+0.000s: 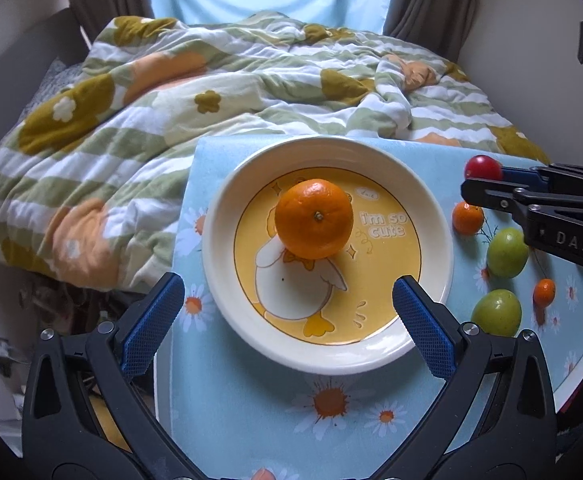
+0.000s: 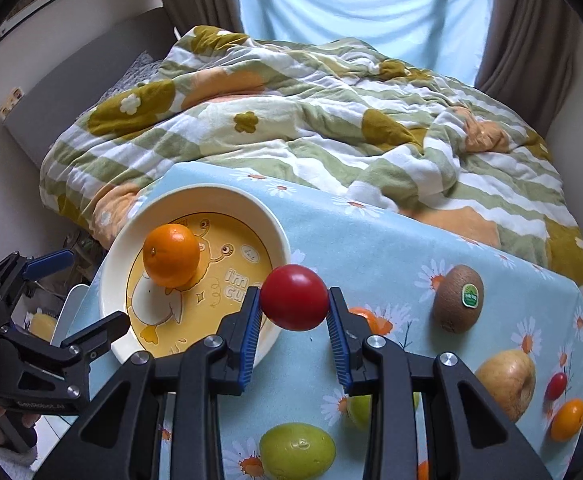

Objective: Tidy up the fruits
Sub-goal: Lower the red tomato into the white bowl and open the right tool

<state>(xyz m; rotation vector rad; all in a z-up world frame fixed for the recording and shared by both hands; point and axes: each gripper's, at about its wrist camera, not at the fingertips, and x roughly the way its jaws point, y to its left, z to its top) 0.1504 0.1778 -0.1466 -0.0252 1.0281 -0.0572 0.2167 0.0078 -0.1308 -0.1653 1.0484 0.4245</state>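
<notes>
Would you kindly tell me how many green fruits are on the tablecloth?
2: one green fruit lies near the front edge, the other sits just behind it, partly hidden by the right gripper's fingers.

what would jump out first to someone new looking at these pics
A bright orange sits alone in the duck-print plate, with the left tongs wide open near it. Beside the plate, the right tongs are shut on a red tomato above the daisy-print cloth.
</notes>
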